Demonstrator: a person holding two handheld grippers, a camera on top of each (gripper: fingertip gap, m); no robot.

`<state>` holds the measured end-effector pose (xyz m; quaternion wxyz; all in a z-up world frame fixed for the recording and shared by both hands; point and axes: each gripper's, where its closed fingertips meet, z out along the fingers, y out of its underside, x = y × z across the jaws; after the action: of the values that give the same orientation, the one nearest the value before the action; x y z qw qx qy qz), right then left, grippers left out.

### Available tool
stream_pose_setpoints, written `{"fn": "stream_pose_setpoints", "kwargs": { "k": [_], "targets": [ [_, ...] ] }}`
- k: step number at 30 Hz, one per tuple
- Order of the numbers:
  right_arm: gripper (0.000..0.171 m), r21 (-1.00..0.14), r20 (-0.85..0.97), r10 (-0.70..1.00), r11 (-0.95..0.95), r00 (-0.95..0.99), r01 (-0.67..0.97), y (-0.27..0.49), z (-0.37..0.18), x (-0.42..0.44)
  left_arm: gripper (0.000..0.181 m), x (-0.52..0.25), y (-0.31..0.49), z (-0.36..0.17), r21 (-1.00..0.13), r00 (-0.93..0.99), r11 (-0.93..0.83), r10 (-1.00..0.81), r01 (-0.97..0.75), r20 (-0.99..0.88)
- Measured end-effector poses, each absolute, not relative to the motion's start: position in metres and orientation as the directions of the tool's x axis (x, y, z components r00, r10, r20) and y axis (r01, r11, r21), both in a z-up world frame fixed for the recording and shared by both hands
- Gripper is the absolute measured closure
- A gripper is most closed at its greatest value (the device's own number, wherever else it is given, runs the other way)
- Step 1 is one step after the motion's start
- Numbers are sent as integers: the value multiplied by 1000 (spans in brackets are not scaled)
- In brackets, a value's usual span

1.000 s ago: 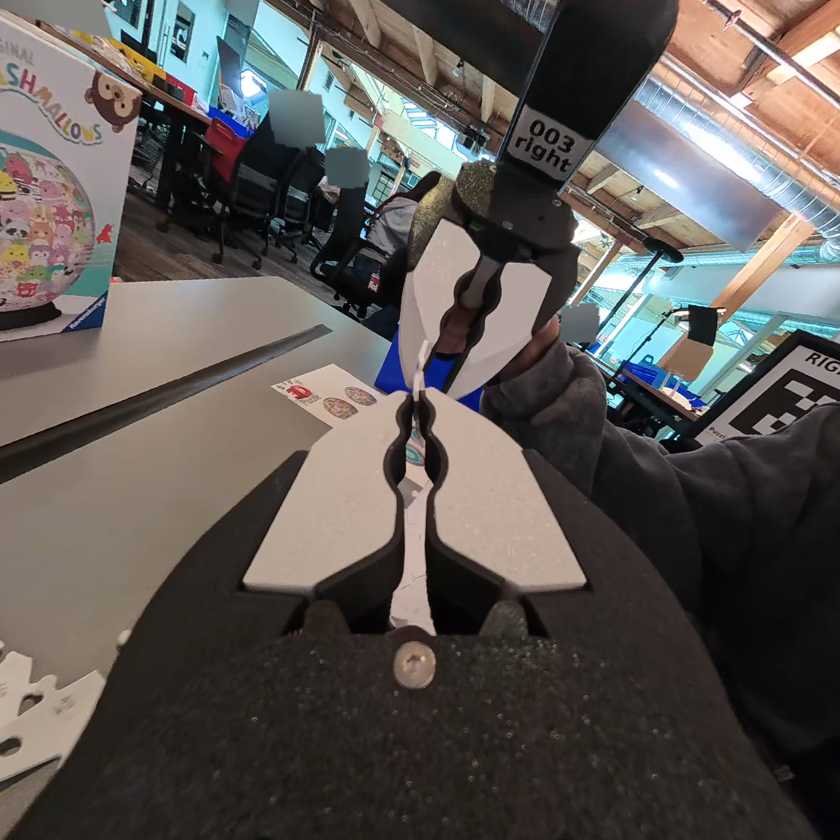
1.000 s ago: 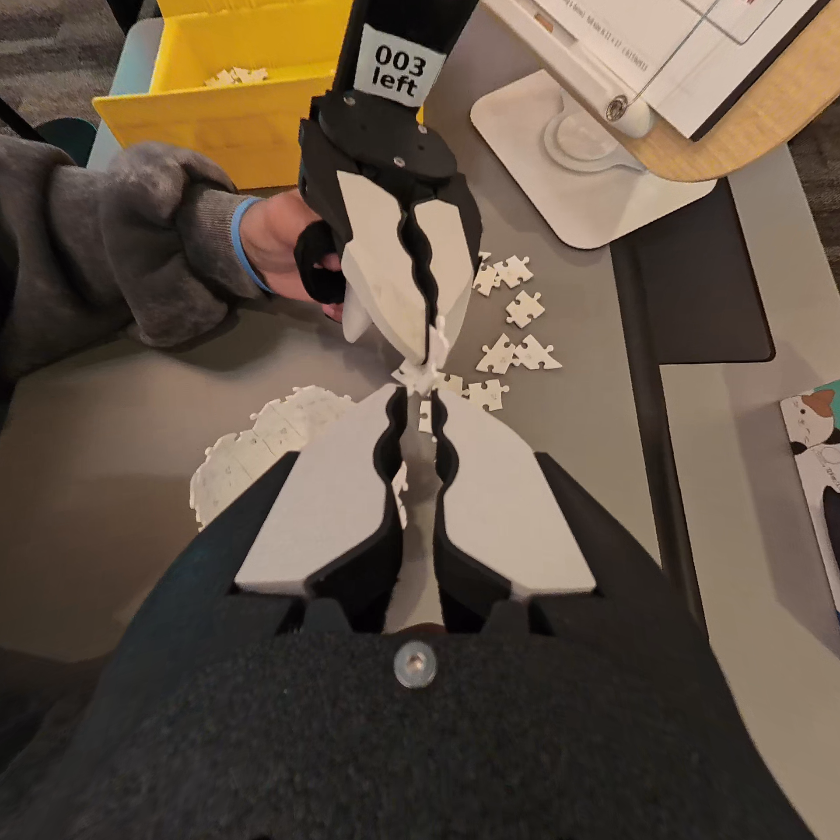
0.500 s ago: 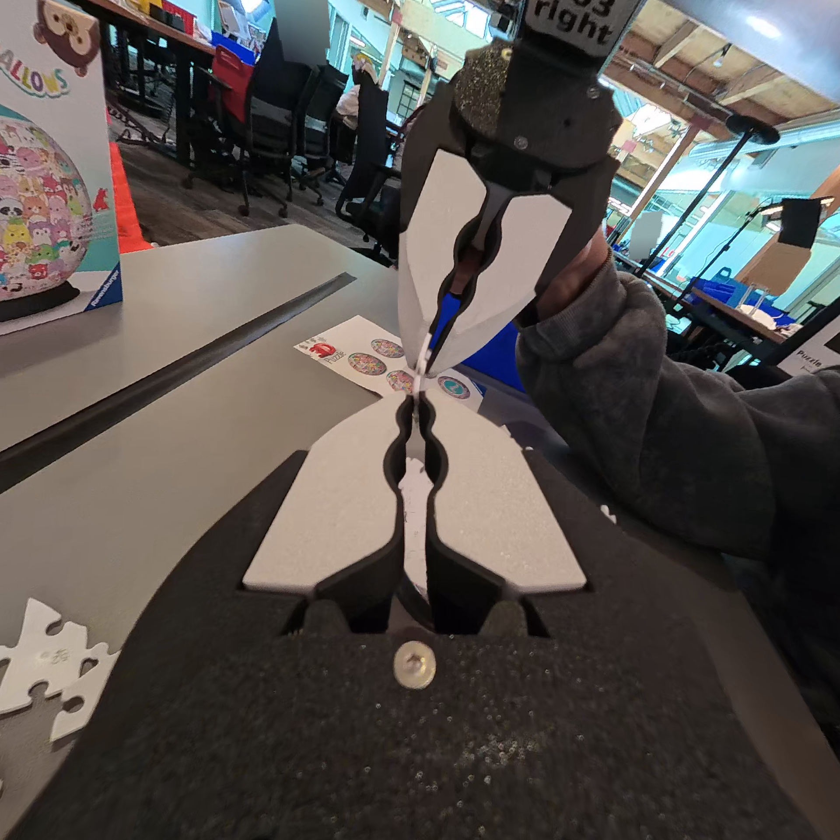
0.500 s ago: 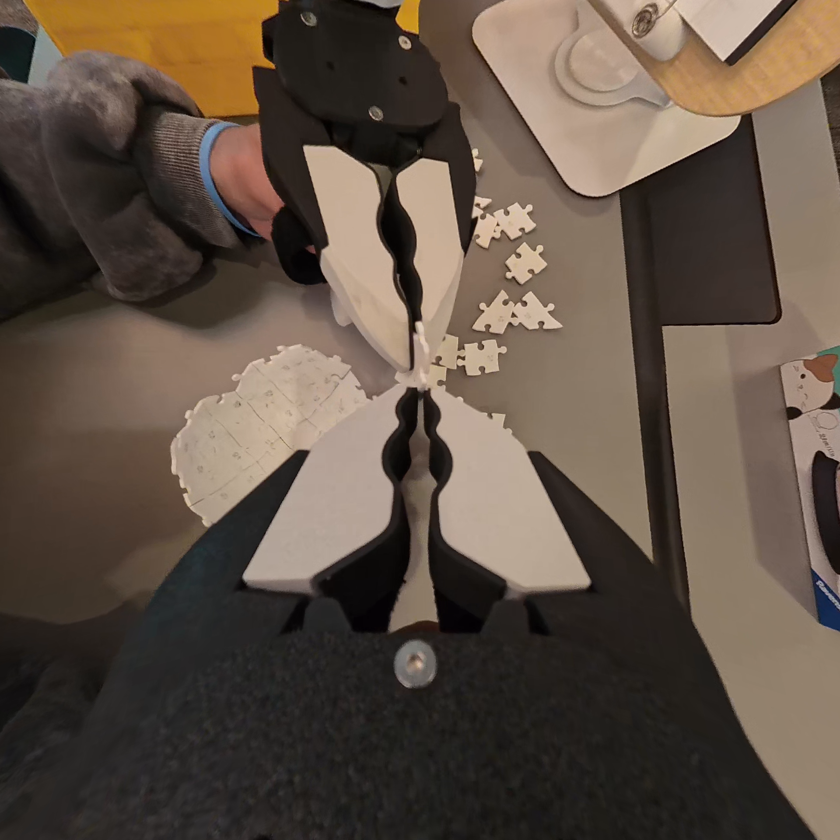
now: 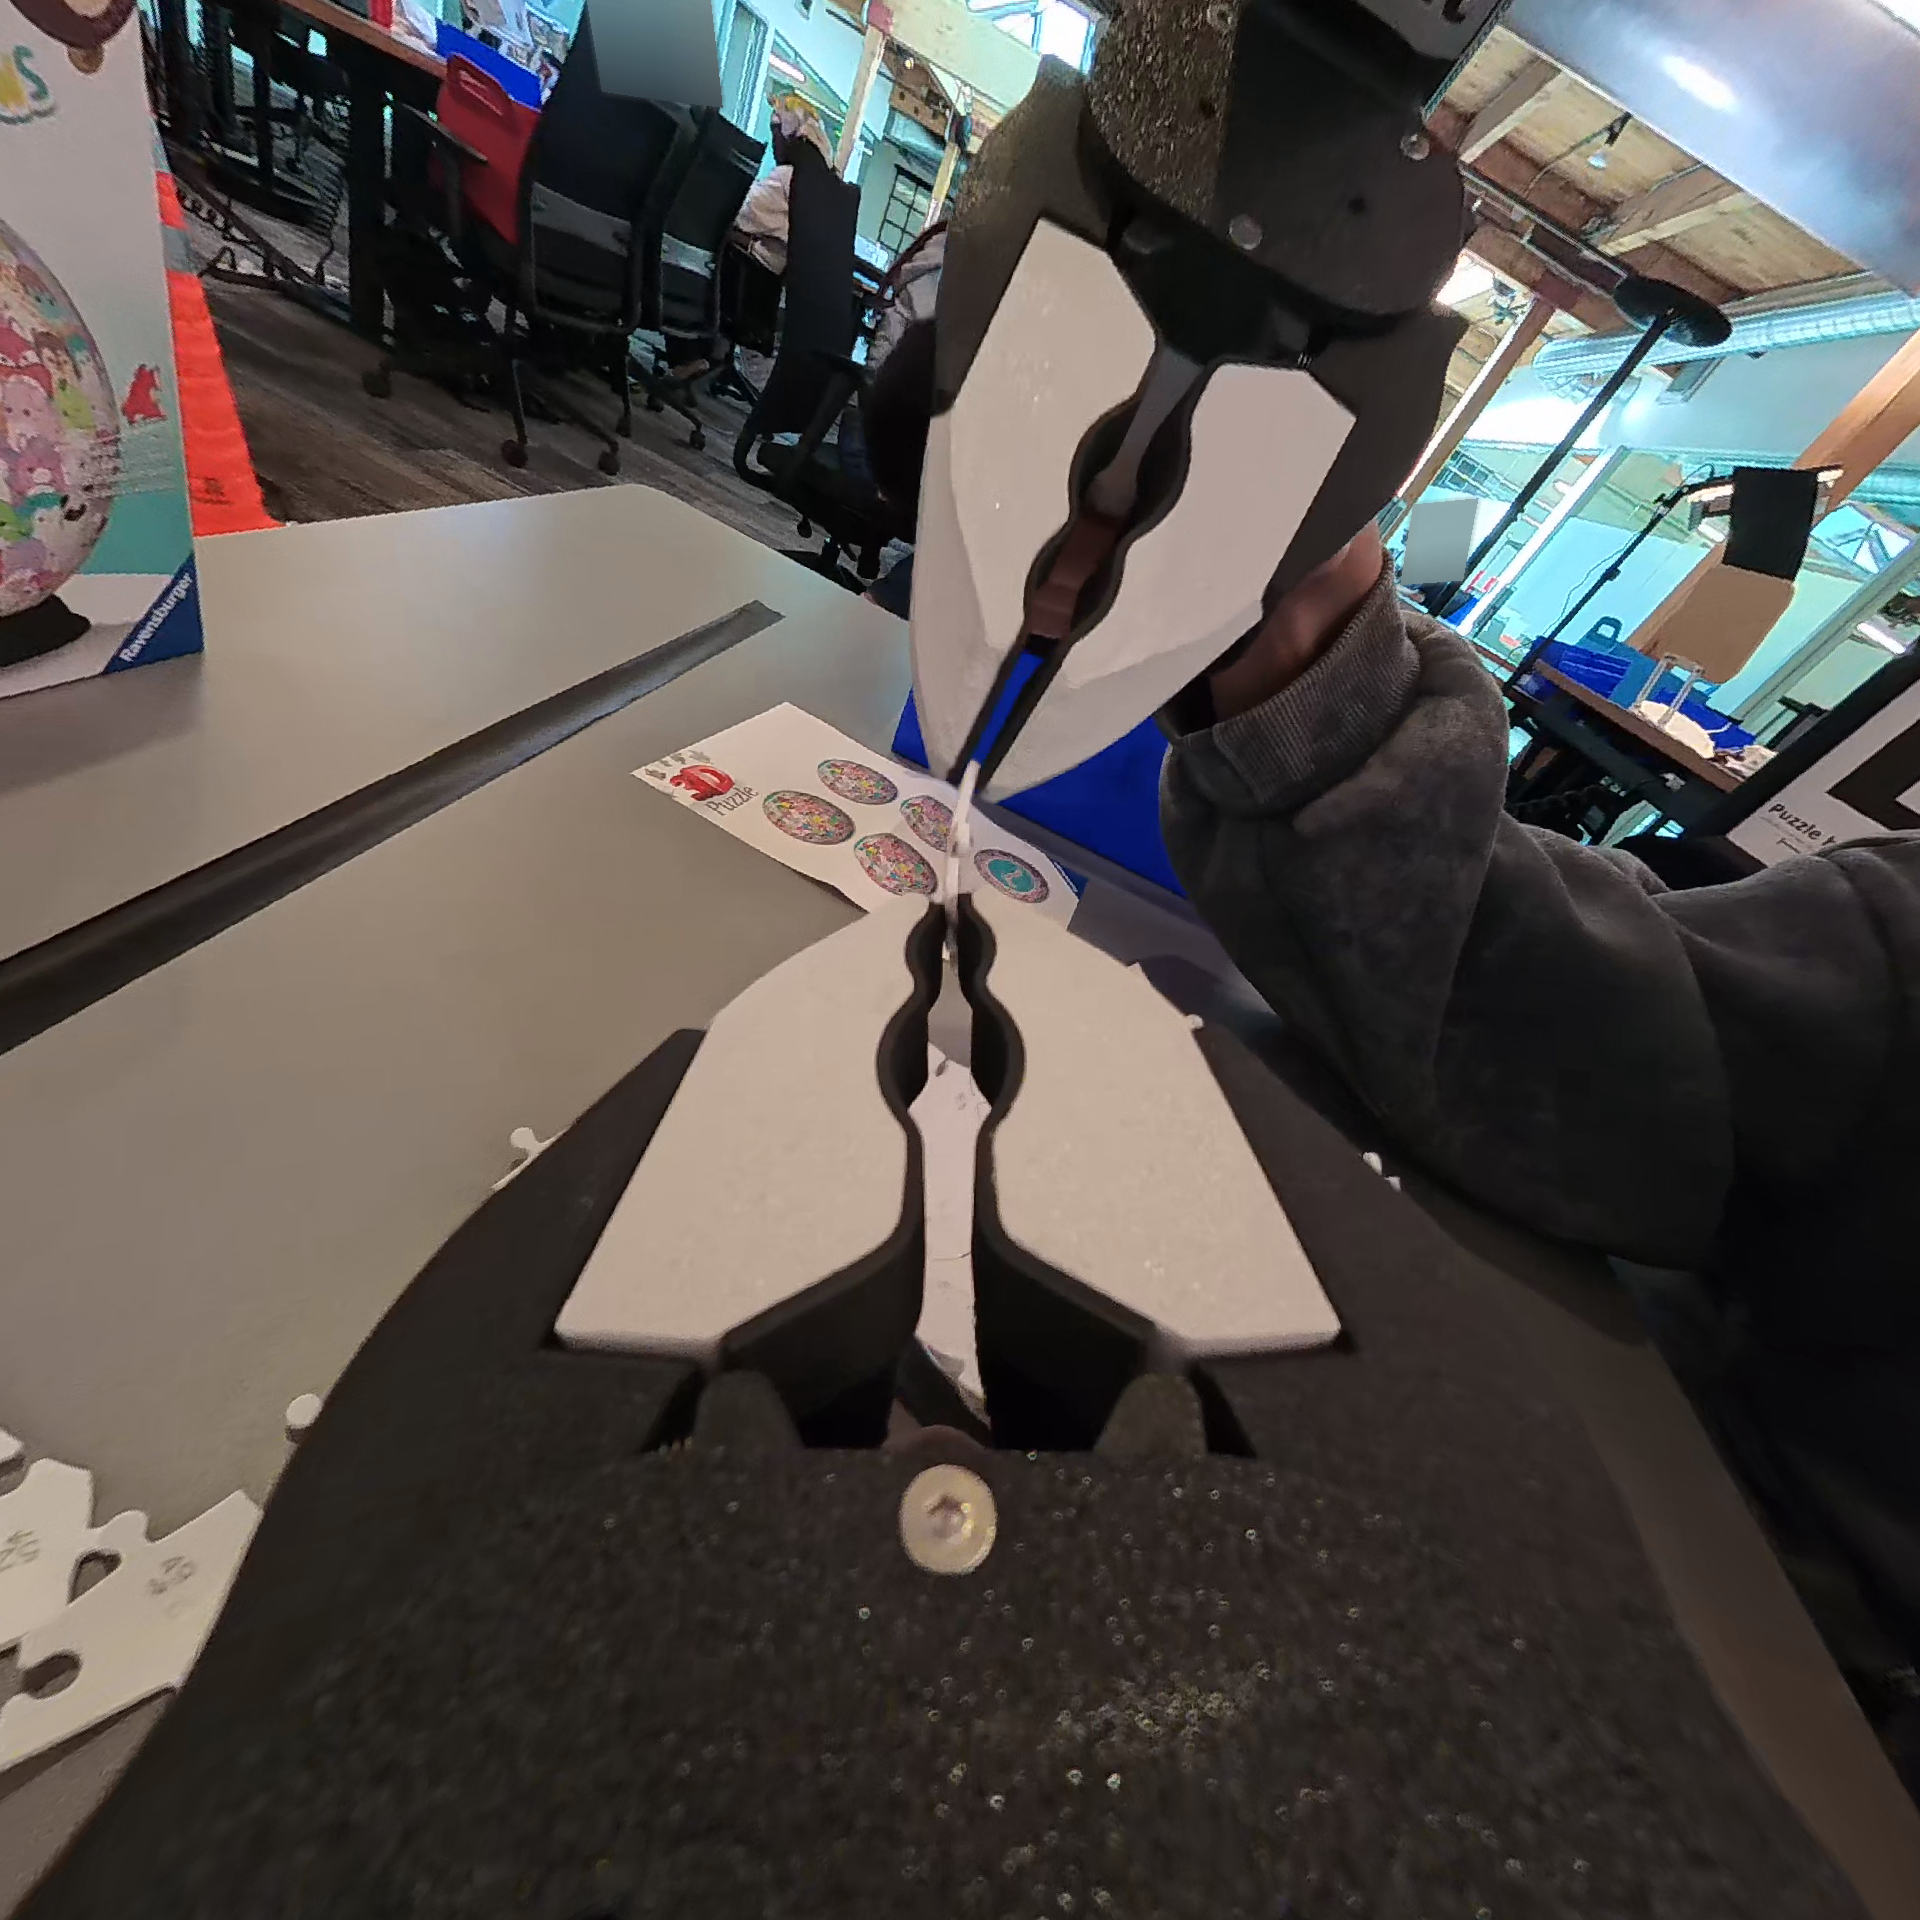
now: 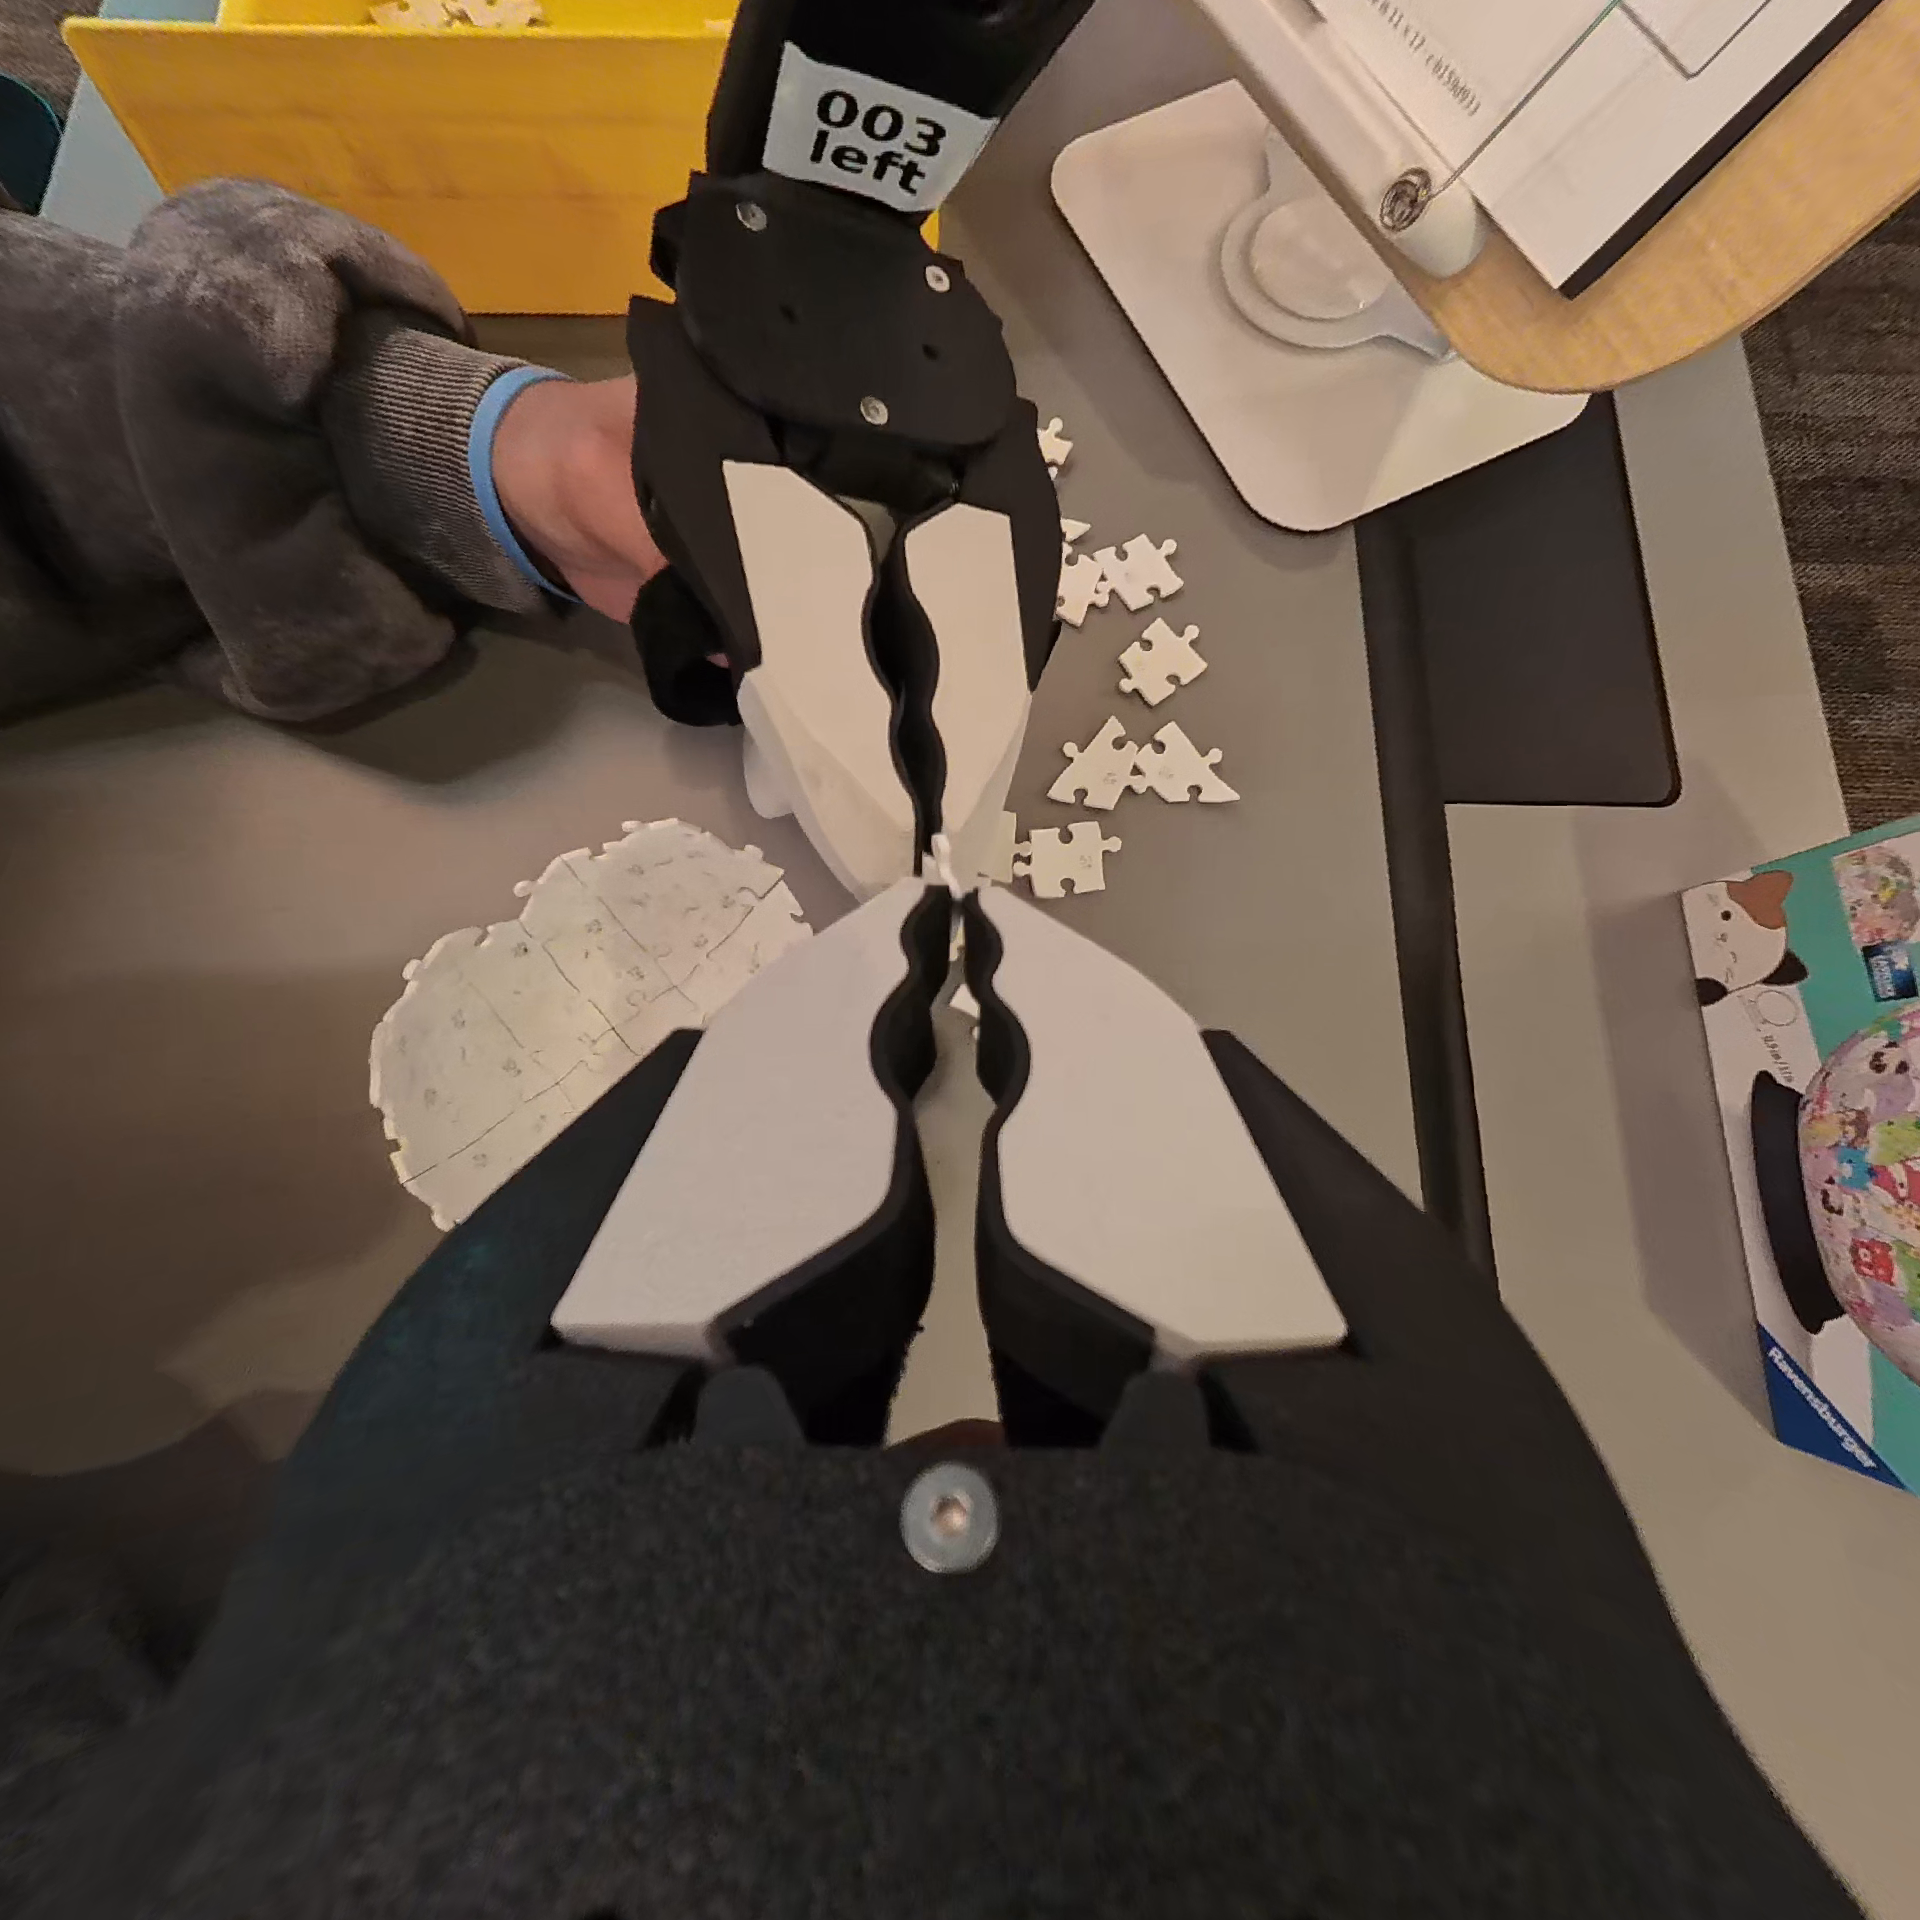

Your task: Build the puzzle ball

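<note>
Grey desk [image 6: 260, 987] in an open office; above the curved sheet of joined pieces [image 6: 582, 977], the left gripper [image 6: 935, 847] and right gripper [image 6: 951, 914] meet tip to tip, each pinching a small white puzzle piece [image 5: 961, 831] edge-on; both equally near.

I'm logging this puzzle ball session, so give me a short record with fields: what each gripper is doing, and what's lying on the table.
left gripper: shut on a white puzzle piece, edge-on
right gripper: shut, tip to tip with the left; whether both pinch one piece or two joined ones cannot be told
assembled section: curved white shell on the grey table
loose pieces: scattered beyond the grippers
yellow bin: far edge, pieces inside
puzzle box: lying at the right
</note>
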<state>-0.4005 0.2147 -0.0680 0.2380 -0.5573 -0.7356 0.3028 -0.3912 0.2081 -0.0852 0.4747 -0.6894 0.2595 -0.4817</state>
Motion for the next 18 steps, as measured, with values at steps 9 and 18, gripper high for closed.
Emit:
{"fn": "stream_pose_setpoints", "kwargs": {
  "k": [9, 18],
  "targets": [
    [169, -629, -16, 960, 208, -280, 749, 212, -93, -385, 160, -393, 209, -97, -871, 364, -483, -798, 90, 480],
    [169, -529, -54, 958, 211, -281, 822, 208, -137, -369, 145, -392, 209, -132, -823, 413, -560, -774, -93, 480]
  ]
}}
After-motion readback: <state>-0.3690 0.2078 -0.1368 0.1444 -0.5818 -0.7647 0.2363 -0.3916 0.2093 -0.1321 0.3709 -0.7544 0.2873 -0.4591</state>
